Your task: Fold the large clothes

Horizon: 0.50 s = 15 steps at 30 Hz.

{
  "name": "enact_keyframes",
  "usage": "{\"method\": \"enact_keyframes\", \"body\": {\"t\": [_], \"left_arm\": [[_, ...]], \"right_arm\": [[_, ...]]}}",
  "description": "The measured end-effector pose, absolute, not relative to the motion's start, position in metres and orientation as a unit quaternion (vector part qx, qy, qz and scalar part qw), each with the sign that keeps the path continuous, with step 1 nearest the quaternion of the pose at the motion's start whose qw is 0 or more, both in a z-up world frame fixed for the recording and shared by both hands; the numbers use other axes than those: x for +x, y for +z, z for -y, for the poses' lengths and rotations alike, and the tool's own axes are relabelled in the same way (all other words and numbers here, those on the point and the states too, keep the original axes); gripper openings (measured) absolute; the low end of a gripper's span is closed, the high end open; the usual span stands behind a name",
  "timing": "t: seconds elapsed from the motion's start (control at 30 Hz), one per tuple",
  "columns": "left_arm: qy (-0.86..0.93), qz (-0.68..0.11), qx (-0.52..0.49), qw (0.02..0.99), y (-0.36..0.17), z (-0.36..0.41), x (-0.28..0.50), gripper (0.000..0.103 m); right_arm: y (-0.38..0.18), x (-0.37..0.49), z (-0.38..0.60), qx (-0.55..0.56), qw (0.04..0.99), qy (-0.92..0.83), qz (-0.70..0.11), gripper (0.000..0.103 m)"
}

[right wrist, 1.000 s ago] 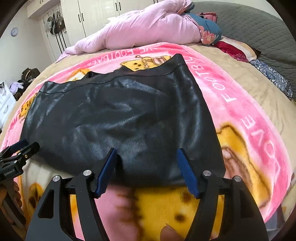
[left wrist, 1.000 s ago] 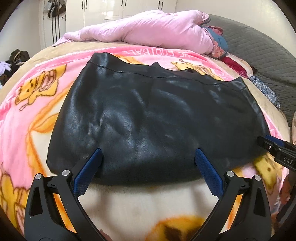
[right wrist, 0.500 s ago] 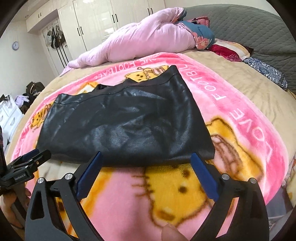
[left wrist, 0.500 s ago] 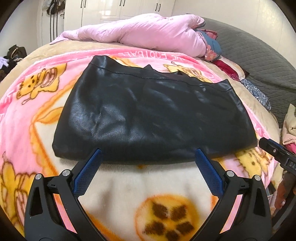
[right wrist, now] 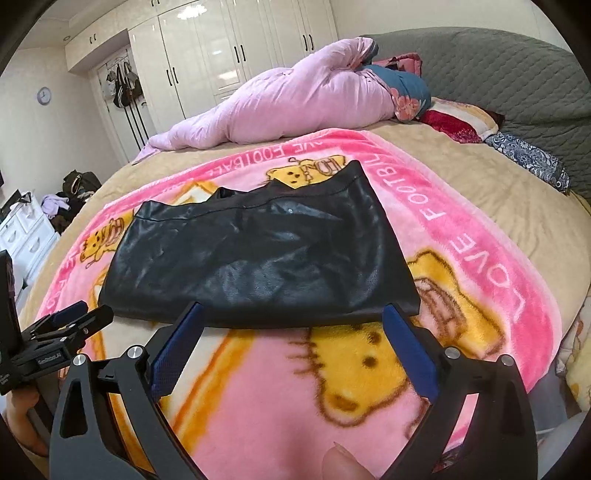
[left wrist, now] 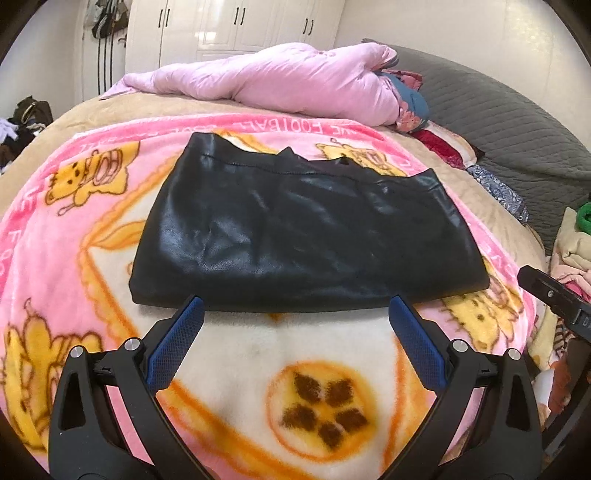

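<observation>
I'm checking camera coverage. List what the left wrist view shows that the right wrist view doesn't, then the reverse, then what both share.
Only the left wrist view: a green item on a clothes pile at the right edge.

Only the right wrist view: a wall clock, a white drawer unit, and a thumb tip at the bottom.

Both: the folded black garment lying free on the pink cartoon blanket, the pink duvet, the white wardrobes, and both tongs, left and right, open and empty.

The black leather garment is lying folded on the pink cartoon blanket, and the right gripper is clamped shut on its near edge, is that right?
Not quite. The black leather garment does lie folded on the pink cartoon blanket, but the right gripper is open, its jaws wide apart and clear of the near edge. The right wrist view shows it.
</observation>
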<state>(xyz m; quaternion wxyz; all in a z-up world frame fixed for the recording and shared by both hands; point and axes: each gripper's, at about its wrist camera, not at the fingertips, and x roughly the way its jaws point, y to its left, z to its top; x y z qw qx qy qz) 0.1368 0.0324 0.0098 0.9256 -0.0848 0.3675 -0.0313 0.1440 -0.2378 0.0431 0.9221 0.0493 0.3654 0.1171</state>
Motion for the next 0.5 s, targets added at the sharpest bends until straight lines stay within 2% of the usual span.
{"method": "enact_keyframes", "body": {"t": [0.5], "left_arm": [[-0.021,-0.342,-0.091,0.935,0.027,-0.049,0.114,0.094]], "right_arm": [[0.061,0.125,0.200,0.027,0.924,0.154,-0.348,0.096]]}}
